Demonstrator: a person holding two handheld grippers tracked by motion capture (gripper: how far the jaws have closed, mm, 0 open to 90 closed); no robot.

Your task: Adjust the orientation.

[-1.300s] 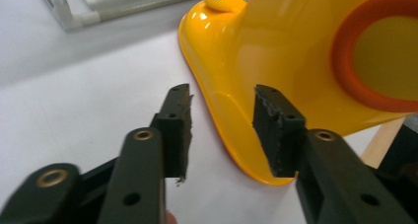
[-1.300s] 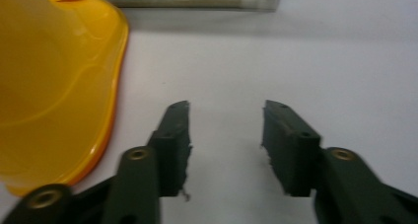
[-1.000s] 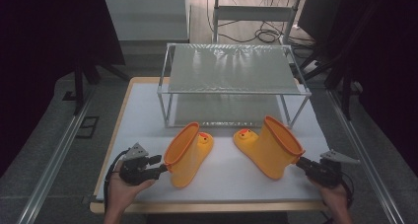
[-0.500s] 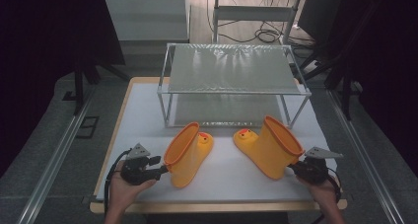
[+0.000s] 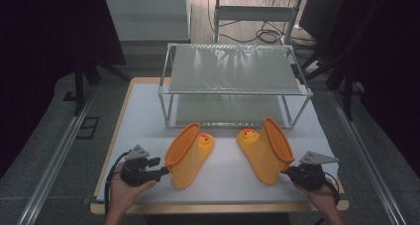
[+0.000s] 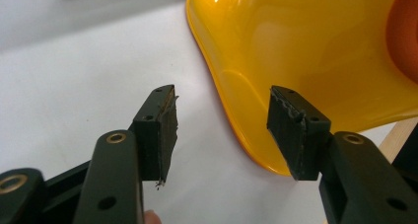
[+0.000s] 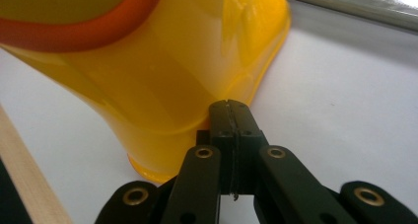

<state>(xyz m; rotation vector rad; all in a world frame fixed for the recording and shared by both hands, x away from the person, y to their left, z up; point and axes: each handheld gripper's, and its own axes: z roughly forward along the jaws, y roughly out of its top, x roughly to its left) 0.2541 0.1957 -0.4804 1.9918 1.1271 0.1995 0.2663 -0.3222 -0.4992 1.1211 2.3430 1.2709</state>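
Two yellow rubber boots with orange rims and duck faces lie on the white table. The left boot (image 5: 190,155) (image 6: 305,41) lies with its opening toward my left gripper (image 5: 162,169) (image 6: 224,93). That gripper is open and its jaws have just been opening. The boot's yellow edge sits just ahead, between the tips, and the pads do not press on it. The right boot (image 5: 265,150) (image 7: 162,86) lies tilted, opening toward my right gripper (image 5: 287,171) (image 7: 230,105). That gripper is shut with nothing between its jaws, tips right at the boot's lower side.
A metal-framed two-level rack (image 5: 233,69) with mesh shelves stands behind the boots, mid-table. The white table (image 5: 143,116) has a wooden edge (image 5: 218,207) near the hands. Dark floor, rails and cables surround it.
My right gripper has moved left, up against the right boot, and its jaws have shut. The left gripper stays in place beside the left boot with its jaws wider.
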